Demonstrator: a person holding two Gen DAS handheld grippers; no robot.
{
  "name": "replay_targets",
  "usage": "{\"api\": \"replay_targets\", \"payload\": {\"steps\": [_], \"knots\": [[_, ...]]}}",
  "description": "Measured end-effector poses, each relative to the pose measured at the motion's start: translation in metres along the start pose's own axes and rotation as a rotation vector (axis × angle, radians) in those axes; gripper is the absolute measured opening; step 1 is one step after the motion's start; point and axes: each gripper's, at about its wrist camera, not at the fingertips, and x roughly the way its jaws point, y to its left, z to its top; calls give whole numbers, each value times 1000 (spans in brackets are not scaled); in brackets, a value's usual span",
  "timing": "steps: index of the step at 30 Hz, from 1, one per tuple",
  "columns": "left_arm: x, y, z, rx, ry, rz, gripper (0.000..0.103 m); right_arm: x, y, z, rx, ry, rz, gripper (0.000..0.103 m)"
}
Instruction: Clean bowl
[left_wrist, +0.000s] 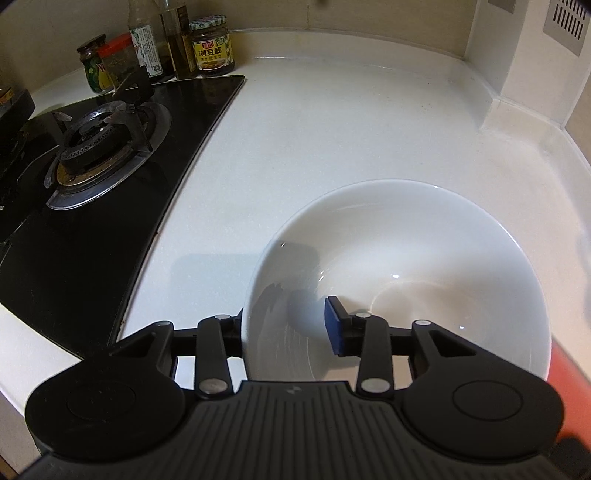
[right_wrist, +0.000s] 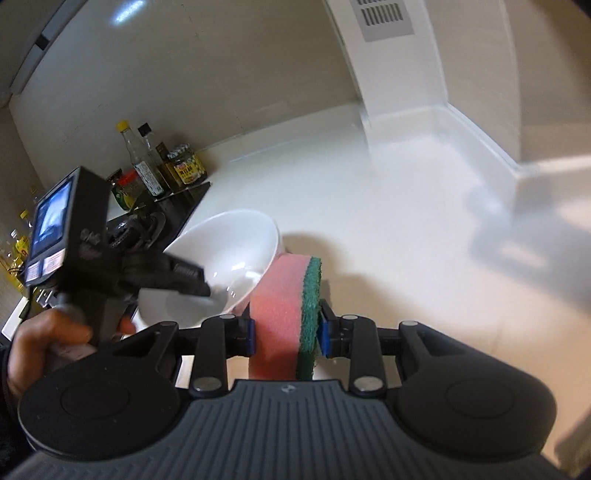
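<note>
Bowl (left_wrist: 424, 258): white, glazed, I judge it slippery and breakable; lower right of frame, on worktop (left_wrist: 314, 129).
Left hand-held gripper (left_wrist: 284, 325): jaws wide, straddling the near rim, not pressing.
Right hand-held gripper (right_wrist: 286, 334): clamps soft sponge (right_wrist: 284, 317).
Hold: rim.

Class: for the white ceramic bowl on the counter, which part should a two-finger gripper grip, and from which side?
Grip the white ceramic bowl by its thin near rim, approaching steeply from above, one finger inside, one outside. Its wide flared wall leaves only the rim narrow enough.
</note>
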Motion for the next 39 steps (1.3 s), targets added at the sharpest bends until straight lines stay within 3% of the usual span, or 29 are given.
{"api": "replay_targets", "payload": {"steps": [3,9,13,16,19,23,27,31,39], "knots": [[-3,-4,-6,-19,-16,23,43,-11,-1,-11,53,37,24,27],[-7,-16,-16,-36,-52,76,43,-18,2,-32,139,81,154,27],[-9,-15,-18,-42,-42,61,38,-22,-1,-35,164,52,246,27],[-10,-5,-15,-81,-16,24,31,-35,-9,-26,187,-24,294,27],[-13,3,-11,-95,-3,-3,19,-54,-19,-9,171,-152,249,27],[-23,9,-9,-94,-24,-24,17,-53,-13,8,-6,-271,31,27],[-30,13,-11,-86,-61,-30,17,-17,1,3,-135,-289,-126,27],[-36,18,-20,-86,-107,-43,17,21,9,-9,-176,-269,-246,27],[-42,17,-23,-54,-133,-44,17,61,18,-29,-281,-272,-359,27]]}}
